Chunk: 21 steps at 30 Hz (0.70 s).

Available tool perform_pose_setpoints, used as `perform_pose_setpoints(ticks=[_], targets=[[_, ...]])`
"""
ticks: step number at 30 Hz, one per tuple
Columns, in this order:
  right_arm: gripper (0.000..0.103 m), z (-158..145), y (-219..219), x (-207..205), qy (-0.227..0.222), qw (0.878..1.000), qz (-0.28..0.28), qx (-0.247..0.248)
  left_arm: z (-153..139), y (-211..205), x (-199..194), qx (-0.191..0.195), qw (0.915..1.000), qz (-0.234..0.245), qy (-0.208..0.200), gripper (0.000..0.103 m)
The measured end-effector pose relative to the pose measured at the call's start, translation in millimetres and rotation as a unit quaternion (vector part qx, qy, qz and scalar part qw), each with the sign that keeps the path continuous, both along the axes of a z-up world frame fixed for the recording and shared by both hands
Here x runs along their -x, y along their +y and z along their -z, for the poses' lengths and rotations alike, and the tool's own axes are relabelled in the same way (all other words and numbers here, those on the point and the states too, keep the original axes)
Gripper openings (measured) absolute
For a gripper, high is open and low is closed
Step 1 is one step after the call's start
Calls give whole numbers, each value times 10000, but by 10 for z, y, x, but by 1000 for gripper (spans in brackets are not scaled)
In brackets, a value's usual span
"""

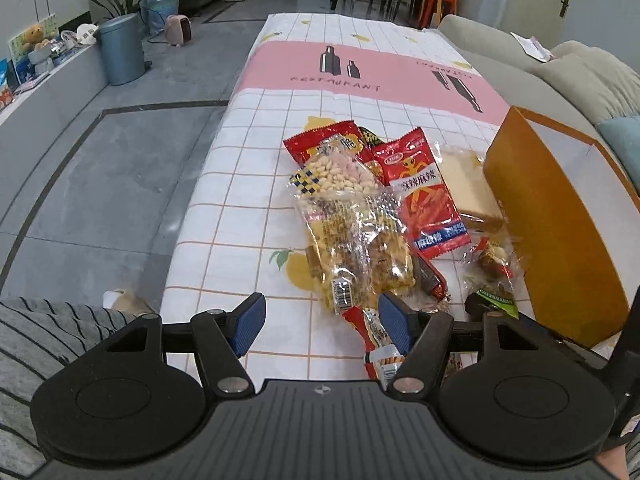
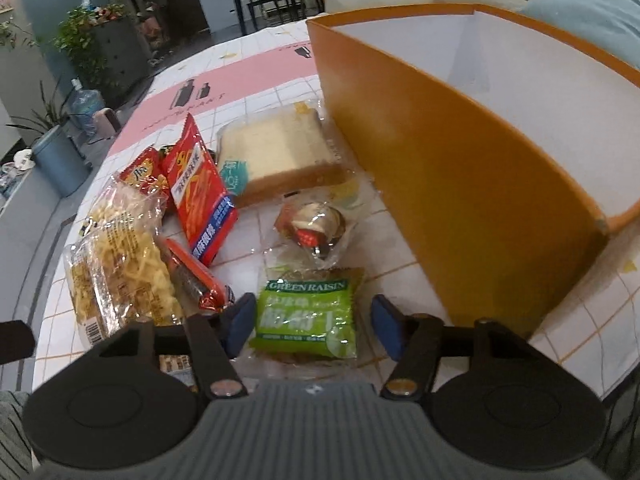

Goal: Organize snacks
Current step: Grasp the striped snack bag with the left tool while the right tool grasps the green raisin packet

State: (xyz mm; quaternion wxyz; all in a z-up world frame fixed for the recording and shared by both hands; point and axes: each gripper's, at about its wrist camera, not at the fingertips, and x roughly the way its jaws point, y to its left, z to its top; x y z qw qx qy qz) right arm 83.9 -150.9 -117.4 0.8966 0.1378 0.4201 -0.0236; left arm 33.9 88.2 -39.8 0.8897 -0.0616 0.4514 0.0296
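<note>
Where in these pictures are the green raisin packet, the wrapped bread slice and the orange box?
green raisin packet (image 2: pixel 306 314): right wrist view, middle of its green label.
wrapped bread slice (image 2: pixel 276 152): right wrist view, pale top face.
orange box (image 2: pixel 460 200): right wrist view, near outer wall.

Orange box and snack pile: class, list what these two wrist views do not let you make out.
- Orange box: its floor is hidden by its own near wall in both views.
- Red packet: left wrist view, lower end covered by the left gripper.
- Green raisin pack: right wrist view, near edge hidden behind the right gripper.
</note>
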Motion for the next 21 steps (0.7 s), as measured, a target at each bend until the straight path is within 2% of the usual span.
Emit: perform_pose_setpoints(ticks=[6,11,16,21], targets=[[49,-24,-115,10,129,9997,-68,-214,30,-92,3,-41,9999,143,66,76],[48,-51,-150,33,297,9990,-260,-230,73,-230,11,115,9972,708,198,76],[49,-76,-213,152,514,9978,-345,-244,162,-439,-13,-124,9919,1221,312,77],[49,-68,-307,211,550,9973,-363,-333,294,-554,-116,60,9879,1430,598,78]])
